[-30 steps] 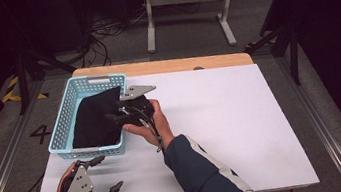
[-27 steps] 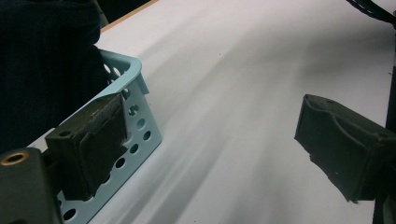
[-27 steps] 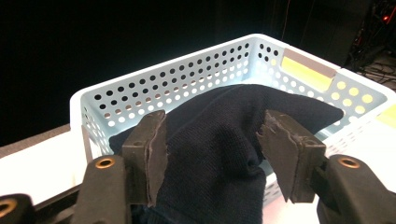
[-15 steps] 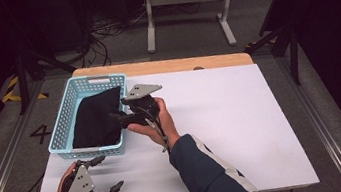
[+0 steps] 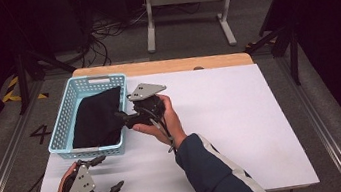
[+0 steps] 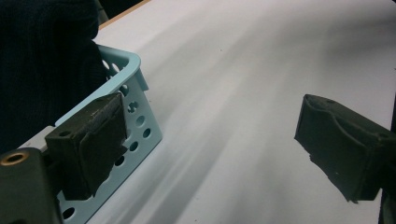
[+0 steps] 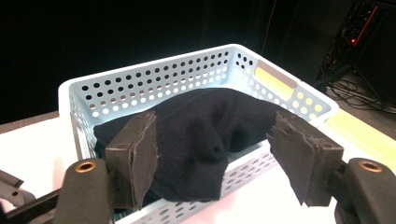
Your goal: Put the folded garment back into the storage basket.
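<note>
Right tool point(image 5: 122, 119) sits at the right rim of the light blue basket point(image 5: 63, 122), jaws pointing in toward it. Jaws have just been opening; they now stand apart with nothing pinched. In the right gripper view the black cloth point(image 7: 205, 135) shows between and beyond the pads, not touched by them. Grey three-cornered plate on top of the tool, cable trailing back along the hand.

The black cloth lies in the basket, bunched, one fold draped over the rim nearest the right tool. The basket stands at the left rear of the desk.

Left tool point(image 5: 105, 176) is at the near left corner of the desk, just in front of the basket, jaws spread wide and empty. In the left gripper view one pad sits just beside the basket's corner; can't tell if it touches.

Desk point(image 5: 242, 116): white sheet over most of the top, a strip of bare wood along the far edge.

Room: dark. Grey floor, a tangle of cables behind the basket side, a white-framed stand point(image 5: 186, 8) beyond the desk, yellow-black tape and a painted "4" on the floor at left, dark tripod legs at both sides.
</note>
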Motion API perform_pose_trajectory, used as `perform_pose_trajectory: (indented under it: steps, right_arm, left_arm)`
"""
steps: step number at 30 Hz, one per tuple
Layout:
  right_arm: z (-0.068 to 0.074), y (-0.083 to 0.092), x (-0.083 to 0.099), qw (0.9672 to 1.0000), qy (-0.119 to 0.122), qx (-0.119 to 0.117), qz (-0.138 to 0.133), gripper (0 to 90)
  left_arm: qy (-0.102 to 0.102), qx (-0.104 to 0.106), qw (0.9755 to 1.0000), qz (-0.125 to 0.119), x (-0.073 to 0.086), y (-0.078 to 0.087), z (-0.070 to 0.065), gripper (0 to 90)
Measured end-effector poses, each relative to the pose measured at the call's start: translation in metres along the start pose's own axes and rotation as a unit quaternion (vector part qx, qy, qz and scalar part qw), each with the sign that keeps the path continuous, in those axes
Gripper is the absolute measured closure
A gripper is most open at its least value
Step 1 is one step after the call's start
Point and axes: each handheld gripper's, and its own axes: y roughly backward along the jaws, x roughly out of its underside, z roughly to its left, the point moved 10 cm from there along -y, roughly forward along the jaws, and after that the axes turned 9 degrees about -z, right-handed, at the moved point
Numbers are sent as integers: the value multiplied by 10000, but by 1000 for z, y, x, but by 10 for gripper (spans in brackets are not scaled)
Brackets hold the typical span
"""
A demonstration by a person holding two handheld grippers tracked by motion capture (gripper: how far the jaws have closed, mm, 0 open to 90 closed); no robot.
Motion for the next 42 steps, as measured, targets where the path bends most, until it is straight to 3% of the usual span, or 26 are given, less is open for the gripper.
perform_pose_trajectory:
  steps: [11,34,37,42]
  right_arm:
    - [-4,13,0,9997,205,128,17,293]
    - [-10,26,5,9987,317,396,-16,146]
    - [-14,28,5,9977,334,584,3,122]
    - [-15,31,6,9976,357,599,13,111]
  left_arm:
    - [-13,4,10000,39,1,-1,-1,99]
    - [-51,0,10000,74,2,-2,-2,101]
    - [-46,12,10000,78,2,-3,-2,101]
    - [-48,4,10000,85,2,-3,-2,101]
